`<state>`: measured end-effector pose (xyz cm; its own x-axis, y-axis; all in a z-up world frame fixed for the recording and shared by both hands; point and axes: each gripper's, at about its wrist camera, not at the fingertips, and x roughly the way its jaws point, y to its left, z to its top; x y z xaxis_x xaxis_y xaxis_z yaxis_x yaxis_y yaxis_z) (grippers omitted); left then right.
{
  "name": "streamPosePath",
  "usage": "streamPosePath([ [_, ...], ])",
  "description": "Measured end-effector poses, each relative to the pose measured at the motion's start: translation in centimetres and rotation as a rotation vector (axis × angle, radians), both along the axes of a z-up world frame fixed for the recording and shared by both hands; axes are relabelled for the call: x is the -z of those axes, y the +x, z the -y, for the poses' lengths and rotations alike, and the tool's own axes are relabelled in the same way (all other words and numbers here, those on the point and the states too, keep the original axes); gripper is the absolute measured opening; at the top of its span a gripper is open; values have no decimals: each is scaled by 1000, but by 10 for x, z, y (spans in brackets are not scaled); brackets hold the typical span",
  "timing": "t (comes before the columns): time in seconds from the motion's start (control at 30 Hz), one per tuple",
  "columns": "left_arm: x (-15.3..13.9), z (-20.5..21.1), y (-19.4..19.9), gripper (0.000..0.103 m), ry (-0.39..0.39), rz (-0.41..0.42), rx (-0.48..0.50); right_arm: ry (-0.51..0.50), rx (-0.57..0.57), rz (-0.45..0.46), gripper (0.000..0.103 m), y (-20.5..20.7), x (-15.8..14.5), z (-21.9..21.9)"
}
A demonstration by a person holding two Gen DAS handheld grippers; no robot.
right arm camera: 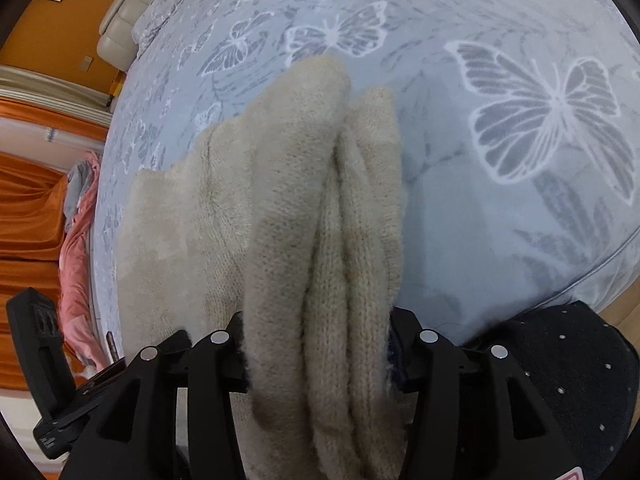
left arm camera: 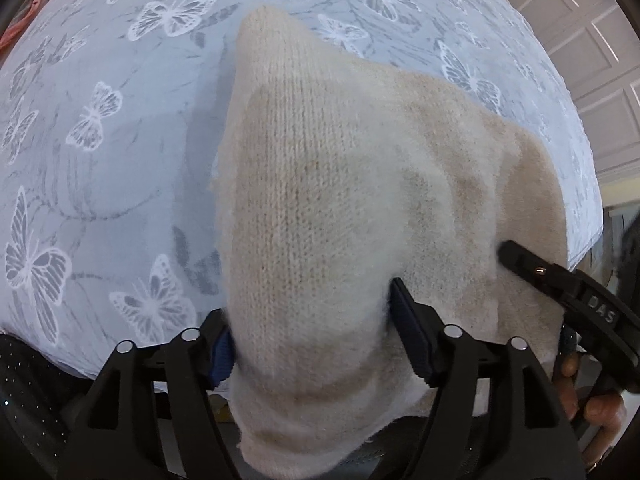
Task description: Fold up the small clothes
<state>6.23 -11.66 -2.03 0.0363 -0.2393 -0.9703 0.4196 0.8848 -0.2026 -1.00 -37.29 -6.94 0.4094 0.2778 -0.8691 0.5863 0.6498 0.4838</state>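
A cream knitted garment (left arm camera: 320, 184) hangs over the bed. My left gripper (left arm camera: 310, 320) is shut on a bunched fold of it, with fabric bulging between the blue-padded fingers. My right gripper (right arm camera: 316, 344) is shut on another bunched edge of the same garment (right arm camera: 288, 208), several folds pinched between its fingers. The right gripper's black finger also shows in the left wrist view (left arm camera: 532, 270), at the garment's right side. The garment spreads flat between both grips and its far end lies on the bedspread.
The bed has a pale blue bedspread with white butterflies (left arm camera: 100, 128), also seen in the right wrist view (right arm camera: 540, 120). Pink cloth (right arm camera: 78, 264) lies at the bed's left edge by orange curtains (right arm camera: 28, 216). A white panelled door (left arm camera: 580, 40) stands at the right.
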Motion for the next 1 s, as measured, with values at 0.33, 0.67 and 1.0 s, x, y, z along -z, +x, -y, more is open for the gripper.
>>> streamPosePath([
  [0.33, -28, -71, -7, 76, -87, 65, -148, -230, -69, 28, 51, -6, -47, -13],
  [0.67, -50, -100, -23, 77, -146, 99, -187, -8, -166, 351, 19, 12, -132, -18],
  [1.0, -45, -79, -28, 77, -102, 102, -127, -293, -146, -29, 21, -1, -45, -3],
])
